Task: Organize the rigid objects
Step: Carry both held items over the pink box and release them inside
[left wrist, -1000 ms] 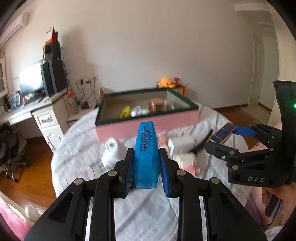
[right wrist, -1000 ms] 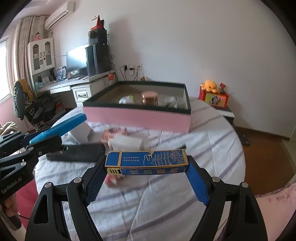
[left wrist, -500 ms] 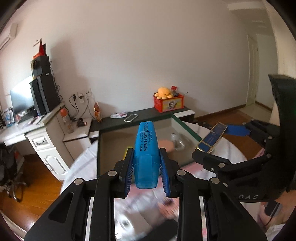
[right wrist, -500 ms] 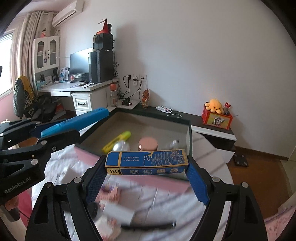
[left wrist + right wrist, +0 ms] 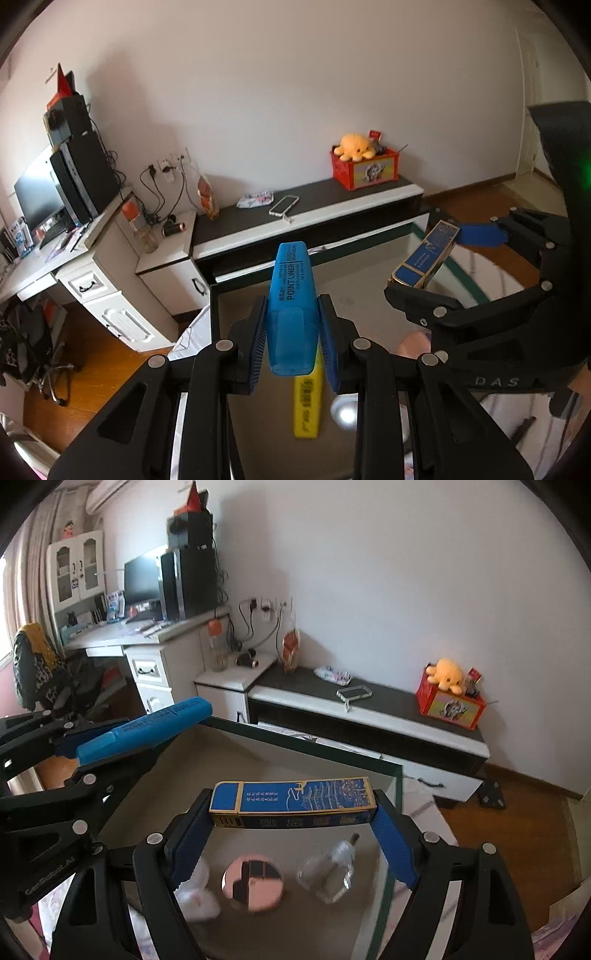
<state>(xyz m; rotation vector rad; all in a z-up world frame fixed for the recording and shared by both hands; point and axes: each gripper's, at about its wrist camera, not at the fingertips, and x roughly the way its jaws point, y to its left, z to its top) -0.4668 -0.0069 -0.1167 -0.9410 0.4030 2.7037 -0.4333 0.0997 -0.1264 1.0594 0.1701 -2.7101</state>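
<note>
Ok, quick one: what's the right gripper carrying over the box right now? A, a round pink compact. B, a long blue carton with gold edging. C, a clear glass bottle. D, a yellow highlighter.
B: the right gripper is clamped on the ends of the long blue carton, held crosswise above the box, while the compact and bottle lie on its floor below.

Highlighter (image 5: 291,306): translucent blue, dark print. Second highlighter (image 5: 306,404): yellow, black lettering. Carton (image 5: 293,803): royal blue, gold edging, pale line drawing. Round lid (image 5: 253,883): mirrored rose-pink. Box (image 5: 306,744): dark green rim, beige floor. Gripper pads (image 5: 393,849): blue on black frames. Plush octopus (image 5: 447,674): orange-yellow.
</note>
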